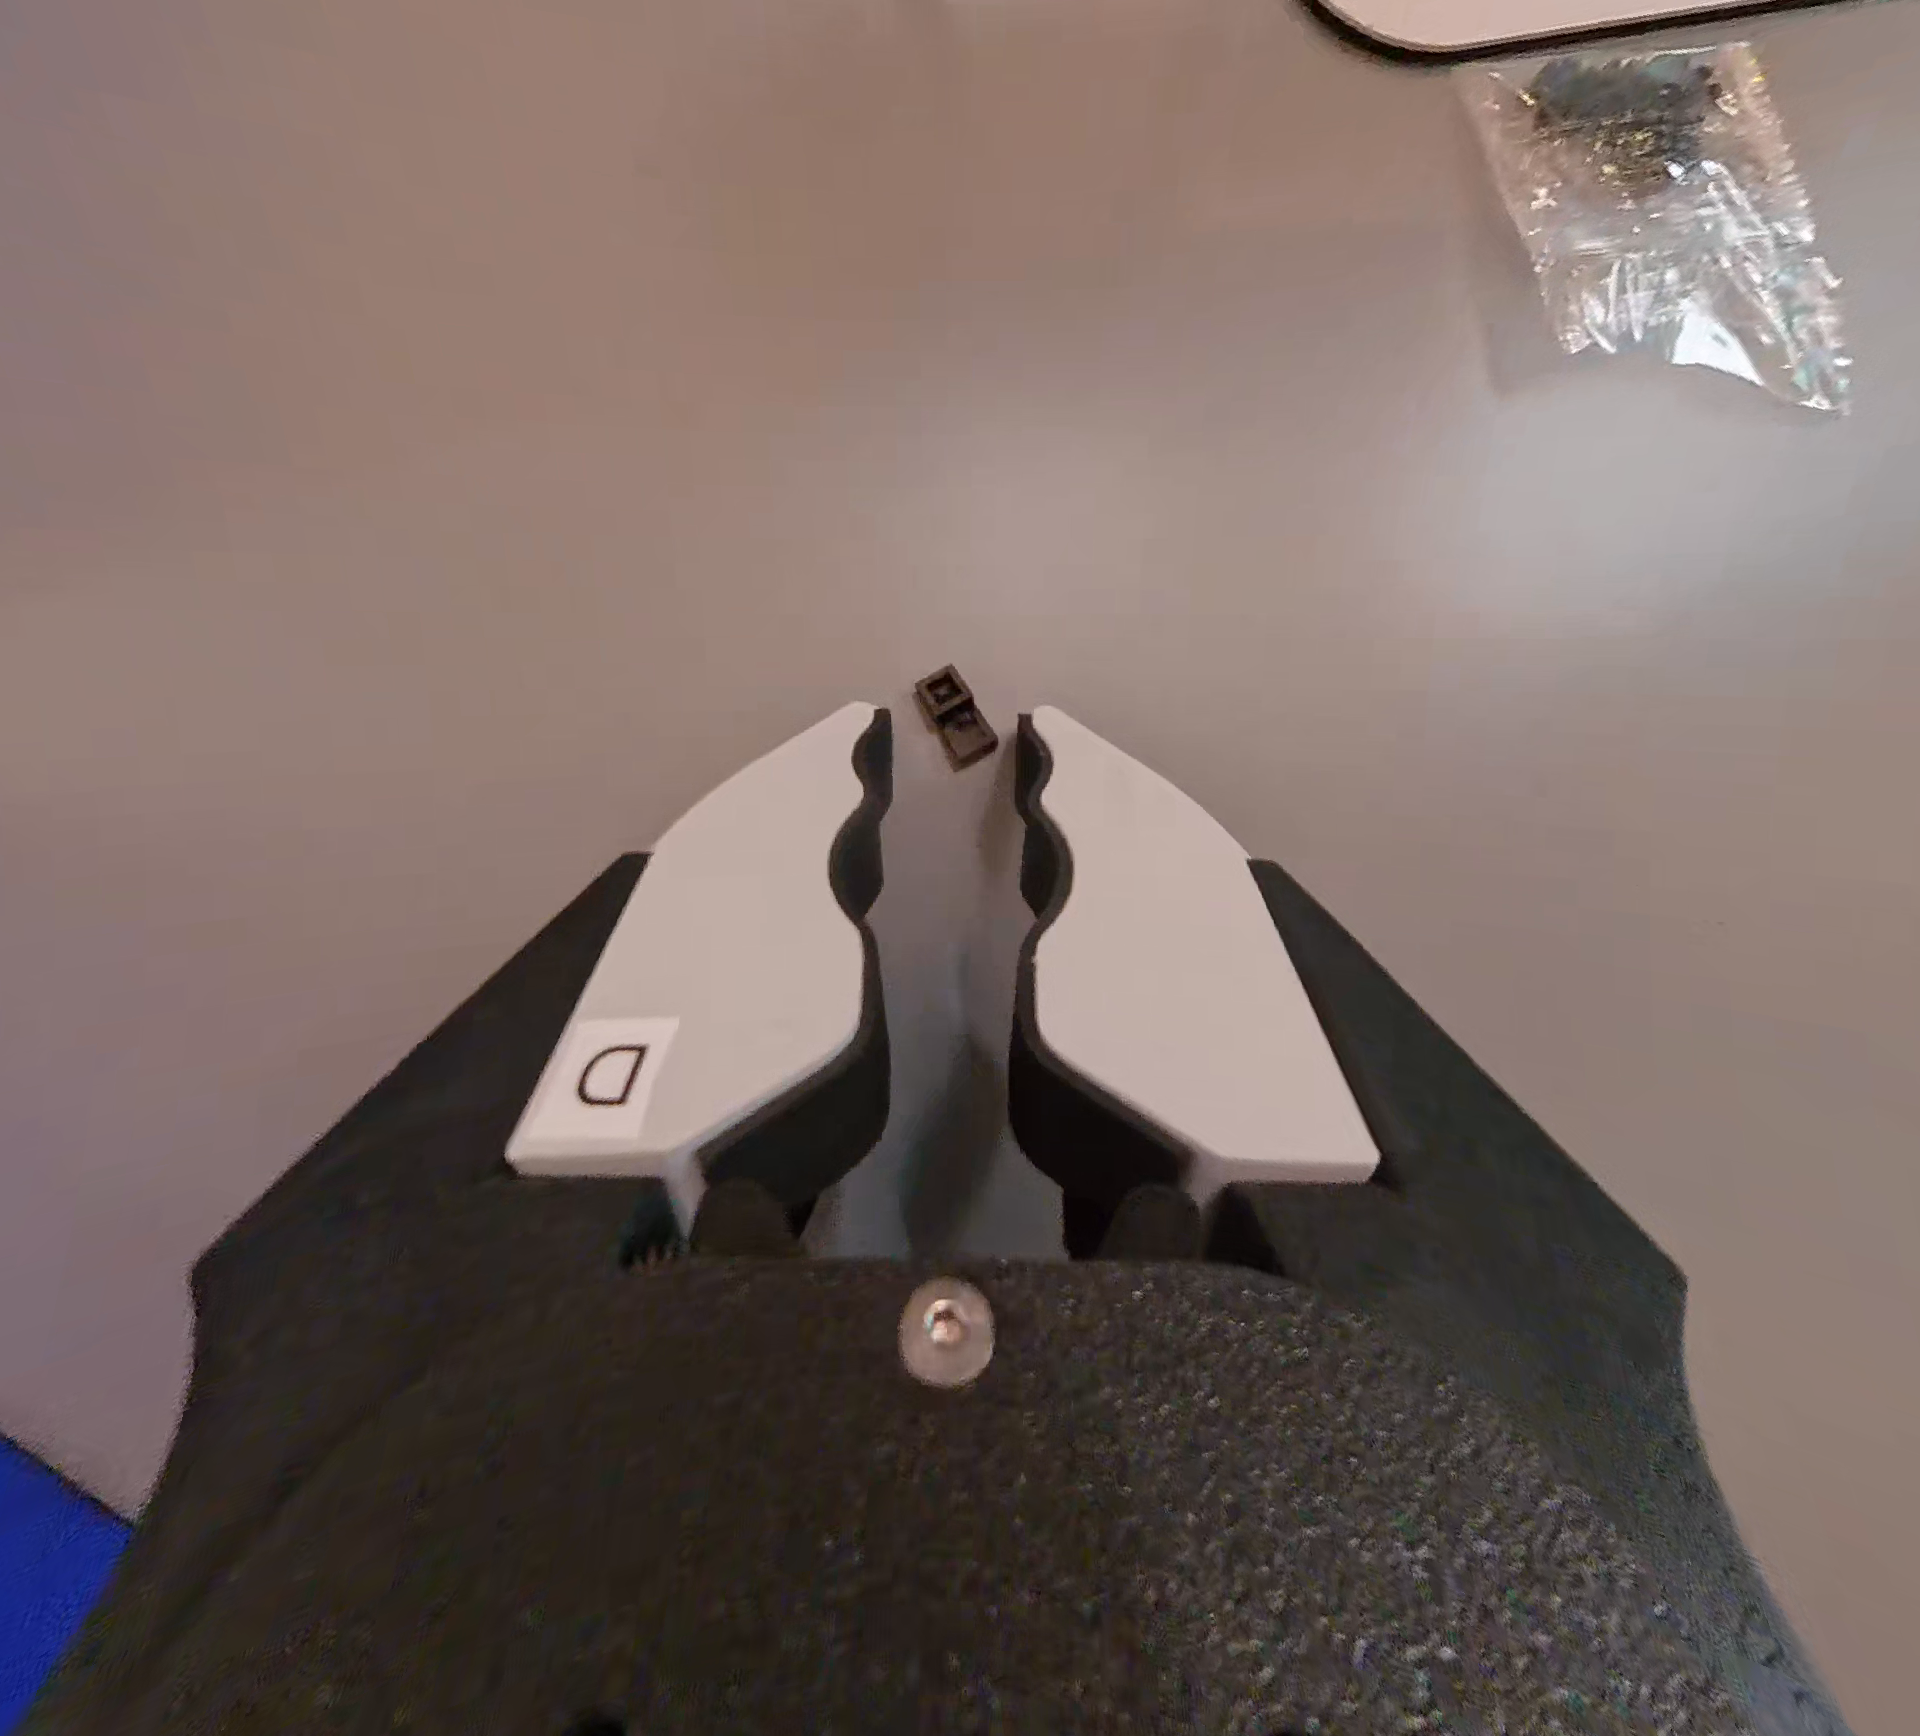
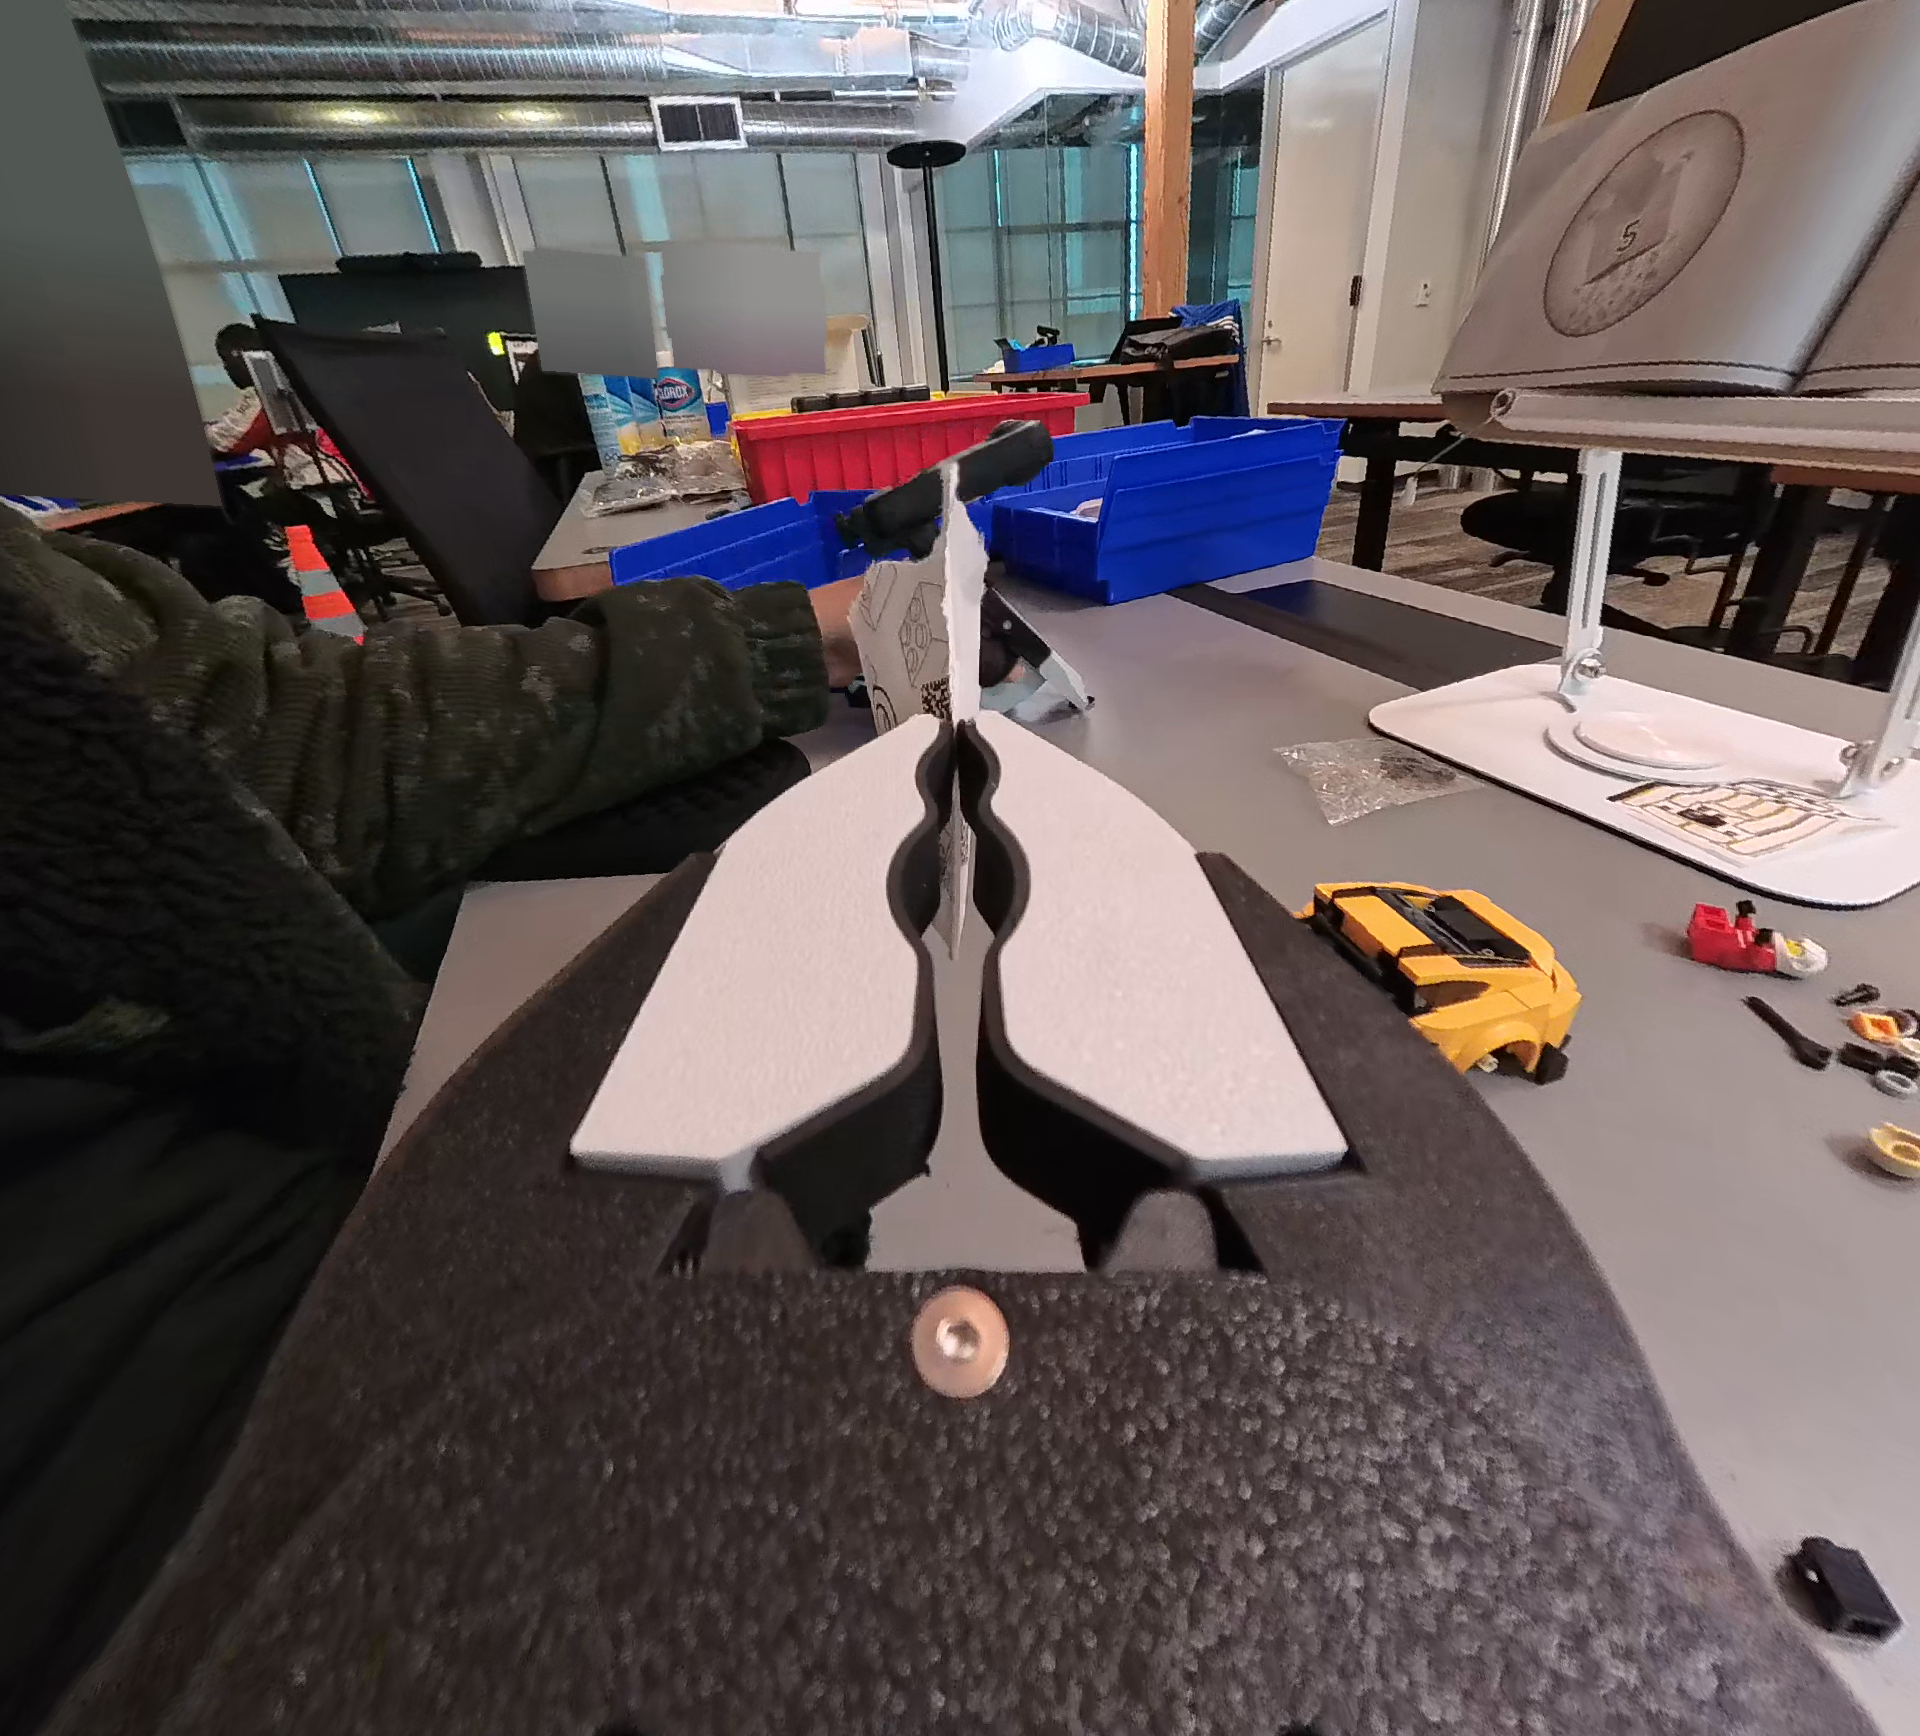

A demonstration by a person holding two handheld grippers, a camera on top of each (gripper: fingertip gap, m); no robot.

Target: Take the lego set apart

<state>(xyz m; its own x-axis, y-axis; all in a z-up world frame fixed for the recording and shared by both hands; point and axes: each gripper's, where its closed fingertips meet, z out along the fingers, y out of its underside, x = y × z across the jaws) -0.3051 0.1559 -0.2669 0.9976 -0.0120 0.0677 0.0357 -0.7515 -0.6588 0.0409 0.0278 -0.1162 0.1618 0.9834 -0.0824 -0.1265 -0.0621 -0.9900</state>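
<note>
My left claw [image 1: 954, 730] sits spread around a tiny black piece [image 1: 954, 718]; right claw [image 2: 958, 730] pinches a paper bag [image 2: 961, 637], yellow car [image 2: 1449, 964] at 3 o'clock.

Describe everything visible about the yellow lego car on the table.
The yellow lego car looks like a plastic brick-built sports car, yellow bodywork with black roof and window sections. It looks mostly assembled, though the wheel arch facing the camera appears empty. It sits upright on the grey table, lying diagonally just right of the right hand-held gripper. Nothing grips it; loose small parts lie apart to its right.
</note>
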